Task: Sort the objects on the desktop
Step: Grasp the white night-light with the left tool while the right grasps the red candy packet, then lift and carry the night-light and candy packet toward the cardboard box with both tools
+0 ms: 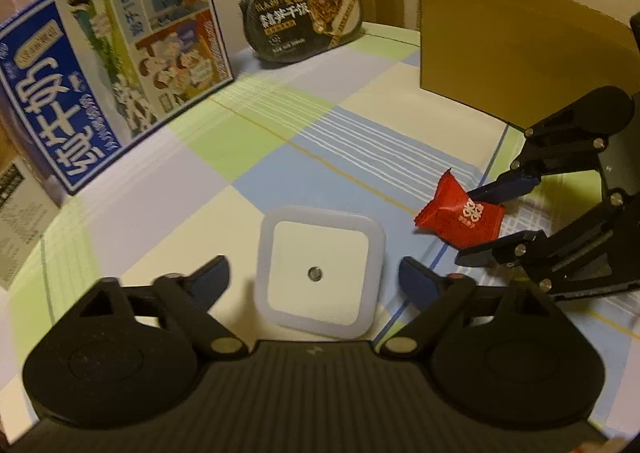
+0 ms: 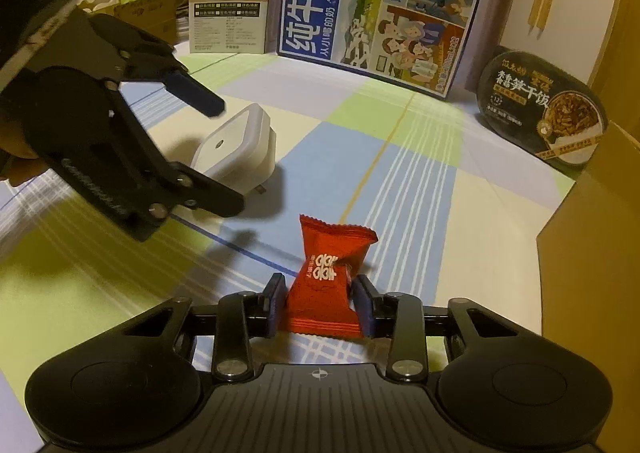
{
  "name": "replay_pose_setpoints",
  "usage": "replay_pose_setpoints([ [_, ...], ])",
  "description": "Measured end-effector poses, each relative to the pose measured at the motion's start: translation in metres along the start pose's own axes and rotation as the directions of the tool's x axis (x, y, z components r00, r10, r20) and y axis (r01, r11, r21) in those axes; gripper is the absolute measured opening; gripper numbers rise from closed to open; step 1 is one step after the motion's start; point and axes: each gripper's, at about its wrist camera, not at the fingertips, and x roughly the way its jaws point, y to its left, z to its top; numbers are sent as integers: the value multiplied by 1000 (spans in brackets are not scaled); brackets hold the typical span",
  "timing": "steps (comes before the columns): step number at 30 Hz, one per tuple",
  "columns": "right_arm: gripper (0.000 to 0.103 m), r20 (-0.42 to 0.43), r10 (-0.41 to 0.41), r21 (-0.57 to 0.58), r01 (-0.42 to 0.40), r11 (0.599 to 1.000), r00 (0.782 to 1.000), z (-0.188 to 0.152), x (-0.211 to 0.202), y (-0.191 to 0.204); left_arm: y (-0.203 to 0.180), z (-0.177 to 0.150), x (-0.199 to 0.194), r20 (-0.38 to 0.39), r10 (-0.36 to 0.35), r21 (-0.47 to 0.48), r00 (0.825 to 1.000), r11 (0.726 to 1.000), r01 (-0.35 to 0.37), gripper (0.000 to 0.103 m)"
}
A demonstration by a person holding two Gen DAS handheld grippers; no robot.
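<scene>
A white square night-light plug (image 1: 320, 273) lies on the checked tablecloth, between the spread fingers of my left gripper (image 1: 316, 281), which is open and not touching it. It also shows in the right wrist view (image 2: 236, 145), with the left gripper (image 2: 216, 157) around it. My right gripper (image 2: 320, 301) is shut on a red wrapped candy (image 2: 324, 281) low over the cloth. In the left wrist view the candy (image 1: 460, 219) sits between the right gripper's fingers (image 1: 480, 225), right of the night-light.
A blue milk carton box (image 1: 108, 81) stands at the back left, a black rice-meal bowl (image 1: 304, 21) leans behind it. An open cardboard box (image 1: 520, 57) stands at the right. A small white product box (image 2: 230, 1) stands behind.
</scene>
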Motion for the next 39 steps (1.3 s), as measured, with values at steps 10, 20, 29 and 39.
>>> replay_pose_setpoints([
  [10,24,-15,-3,62,4,998,1000,-18,-37,-3,-40,-15,-30,-49,22,-102,999,994,-27,62],
  [20,24,-99,116,250,-88,964,988,-81,-132,11,-139,-58,-110,-112,57,-296,992,951,-88,62],
  [29,69,-92,128,164,-112,980,988,-123,-174,47,-180,-84,-159,-92,108,-459,990,878,-139,61],
  [39,71,-51,58,243,-44,969,997,-125,-155,44,-183,-89,-167,-79,156,-460,985,871,-175,69],
])
